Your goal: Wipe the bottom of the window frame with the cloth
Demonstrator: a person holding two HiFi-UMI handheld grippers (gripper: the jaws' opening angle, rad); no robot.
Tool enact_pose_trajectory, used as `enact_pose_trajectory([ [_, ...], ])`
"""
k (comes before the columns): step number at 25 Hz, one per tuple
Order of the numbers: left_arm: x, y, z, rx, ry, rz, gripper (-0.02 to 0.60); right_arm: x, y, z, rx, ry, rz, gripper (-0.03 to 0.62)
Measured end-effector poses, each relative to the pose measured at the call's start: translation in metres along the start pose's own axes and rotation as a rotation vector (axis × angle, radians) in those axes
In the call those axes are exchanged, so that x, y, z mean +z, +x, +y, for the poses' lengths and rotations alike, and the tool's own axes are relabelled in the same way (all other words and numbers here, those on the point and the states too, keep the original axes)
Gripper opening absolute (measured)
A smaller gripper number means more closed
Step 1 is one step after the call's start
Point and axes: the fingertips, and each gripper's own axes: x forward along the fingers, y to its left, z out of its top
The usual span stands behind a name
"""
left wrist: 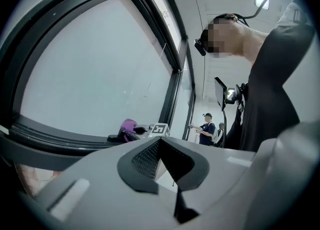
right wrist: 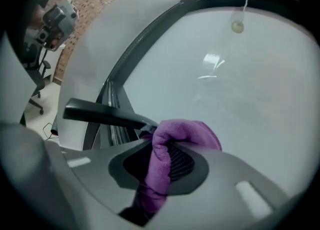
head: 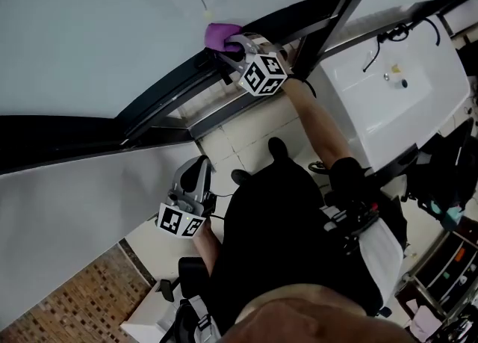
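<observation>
A purple cloth [head: 219, 34] is bunched against the dark bottom rail of the window frame [head: 168, 87], with my right gripper [head: 233, 50] shut on it. In the right gripper view the cloth [right wrist: 165, 159] fills the gap between the jaws and its free end touches the glass beside the black window handle [right wrist: 102, 115]. My left gripper [head: 196, 177] hangs low by the person's body, away from the window, jaws closed together with nothing in them. From the left gripper view [left wrist: 167, 166] the cloth [left wrist: 128, 127] shows small on the frame rail.
A white sink [head: 388, 99] with a tap stands to the right of the window. A vertical black mullion [head: 340, 5] rises beside my right gripper. Pale floor tiles [head: 239, 136] lie below the frame, and a brick-pattern wall [head: 75, 300] is at lower left. Two people stand in the distance [left wrist: 207, 129].
</observation>
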Motion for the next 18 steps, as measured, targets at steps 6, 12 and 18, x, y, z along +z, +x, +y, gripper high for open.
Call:
enact_pose_trajectory([
  [6, 0.001, 0.004, 0.002, -0.004, -0.001, 0.006, 0.000, 0.020, -0.044, 0.031, 0.078, -0.064, -0.139, 0.064],
  [12, -0.001, 0.017, 0.000, -0.046, -0.008, 0.018, 0.000, 0.035, -0.098, 0.071, 0.127, -0.100, -0.144, 0.064],
  [18, -0.006, 0.026, 0.002, -0.075, -0.010, 0.015, 0.000, 0.054, -0.134, 0.118, 0.308, 0.027, -0.239, 0.064],
])
